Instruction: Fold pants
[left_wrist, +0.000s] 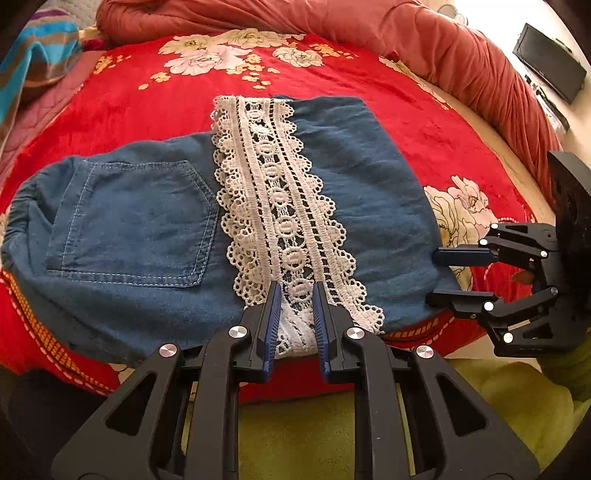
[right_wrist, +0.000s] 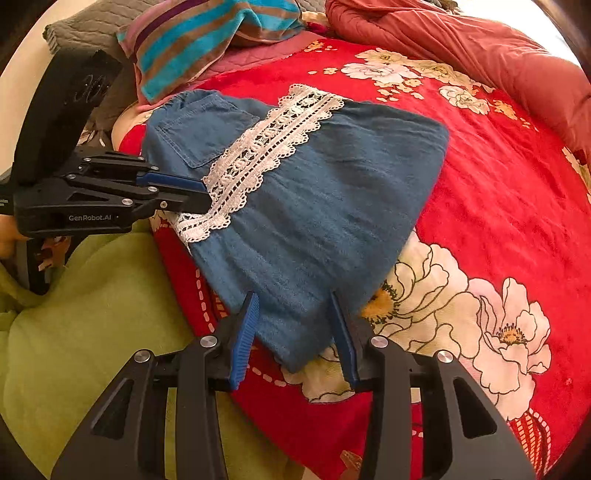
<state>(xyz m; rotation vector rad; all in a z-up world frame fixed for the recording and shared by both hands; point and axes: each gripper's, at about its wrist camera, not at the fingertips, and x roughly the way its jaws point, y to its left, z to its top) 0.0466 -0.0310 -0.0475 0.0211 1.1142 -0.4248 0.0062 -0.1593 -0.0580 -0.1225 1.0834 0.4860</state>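
Neatly folded denim pants (left_wrist: 155, 221), lace-trimmed.

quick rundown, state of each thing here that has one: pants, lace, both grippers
denim pants: folded, lying flat on the red floral blanket, back pocket up
lace trim: laid across the top of the fold, near end hanging over the bed edge
left gripper: open, fingers either side of the lace end
right gripper: open, straddling the pants' near corner
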